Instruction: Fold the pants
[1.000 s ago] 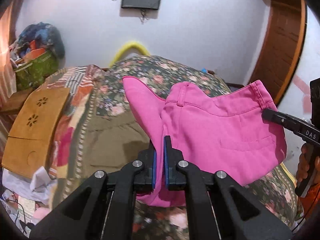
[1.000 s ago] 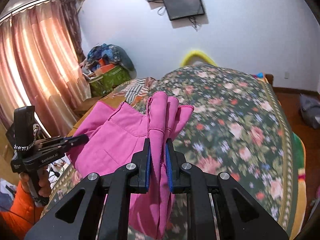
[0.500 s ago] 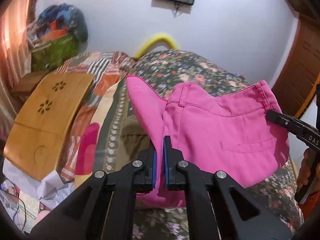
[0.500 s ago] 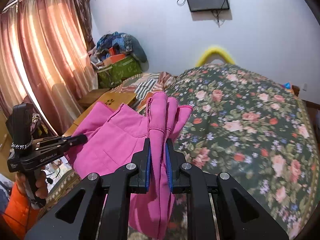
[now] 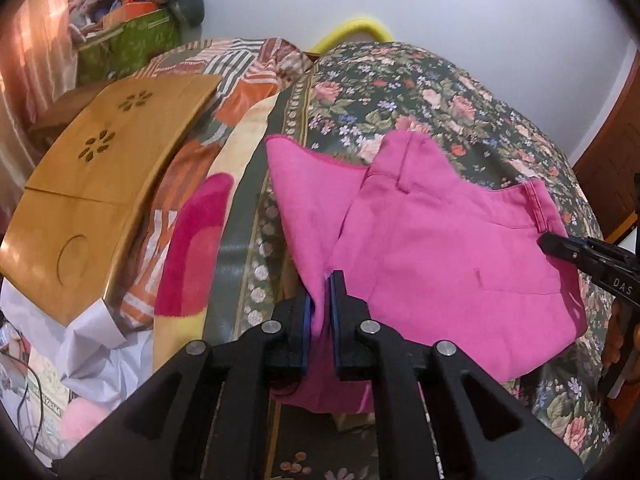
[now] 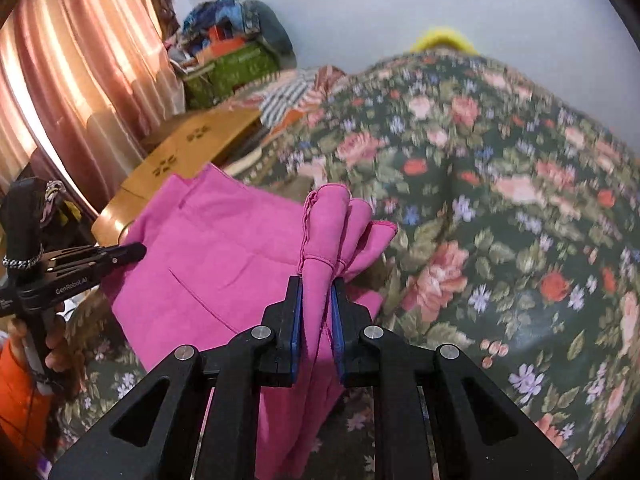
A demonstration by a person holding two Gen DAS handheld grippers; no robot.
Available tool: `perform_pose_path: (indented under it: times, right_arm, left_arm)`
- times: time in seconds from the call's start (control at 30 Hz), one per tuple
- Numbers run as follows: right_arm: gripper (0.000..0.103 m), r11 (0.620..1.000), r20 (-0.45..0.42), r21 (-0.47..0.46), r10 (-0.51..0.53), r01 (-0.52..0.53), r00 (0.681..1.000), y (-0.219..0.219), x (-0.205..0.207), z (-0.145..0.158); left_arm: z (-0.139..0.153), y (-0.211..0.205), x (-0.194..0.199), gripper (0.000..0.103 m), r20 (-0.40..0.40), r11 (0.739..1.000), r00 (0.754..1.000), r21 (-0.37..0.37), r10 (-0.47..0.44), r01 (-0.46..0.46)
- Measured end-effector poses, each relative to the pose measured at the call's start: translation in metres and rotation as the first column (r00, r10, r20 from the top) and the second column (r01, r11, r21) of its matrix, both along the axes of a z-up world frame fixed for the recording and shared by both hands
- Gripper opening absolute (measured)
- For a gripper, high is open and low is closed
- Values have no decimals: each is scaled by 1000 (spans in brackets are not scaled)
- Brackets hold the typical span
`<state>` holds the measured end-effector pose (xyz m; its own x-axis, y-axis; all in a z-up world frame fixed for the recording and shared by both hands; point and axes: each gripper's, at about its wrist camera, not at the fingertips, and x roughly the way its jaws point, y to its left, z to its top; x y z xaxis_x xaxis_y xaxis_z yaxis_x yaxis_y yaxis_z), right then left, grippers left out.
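Observation:
The pink pants point(image 5: 440, 256) hang folded between my two grippers above the floral bedspread point(image 5: 420, 92). My left gripper point(image 5: 321, 286) is shut on one end of the fabric. My right gripper point(image 6: 316, 292) is shut on a bunched stack of pink layers point(image 6: 340, 224) at the other end. In the left wrist view the right gripper point(image 5: 560, 246) pinches the pants' right edge near the waistband. In the right wrist view the left gripper point(image 6: 134, 251) holds the pants' point(image 6: 224, 256) left edge. The lowest part of the pants hangs hidden behind the fingers.
A wooden lap table point(image 5: 100, 184) lies at the bed's left side on a striped blanket point(image 5: 240, 92). A green box with piled clothes point(image 5: 128, 36) stands at the back left. Curtains point(image 6: 72, 80) hang on the left. A yellow hoop point(image 5: 352, 30) leans behind the bed.
Both grippers have carried the pants downward and forward over the bed, tilting down. The bedspread now fills more of both views. Both grips stay shut.

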<state>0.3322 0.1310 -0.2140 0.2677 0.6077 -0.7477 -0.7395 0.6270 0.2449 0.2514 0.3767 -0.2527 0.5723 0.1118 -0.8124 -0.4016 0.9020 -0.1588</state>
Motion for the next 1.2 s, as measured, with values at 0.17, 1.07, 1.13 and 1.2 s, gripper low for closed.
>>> perform_pose_path:
  times: [0.17,1.07,1.13,1.2]
  right_arm:
    - [23,998,-31,-55,-4,3,1000,-2,2,-14]
    - [30,978,245,198,-108,60,964,-106,-108,167]
    - [30,971,274,234,-114,49,955,-116,-125,183]
    - [30,962,298,270,-121,38,947,-125,-145,197]
  left_arm:
    - [-4,2,-6,24,-27,999,999,23,30,-30]
    - [189,-114,-130,26,295,981,954,191,-44,-14]
    - [213,-134,-148,27,347,975,936,222,-60,-20]
    - [234,-152,-169,27,395,972,916,234,-78,-18]
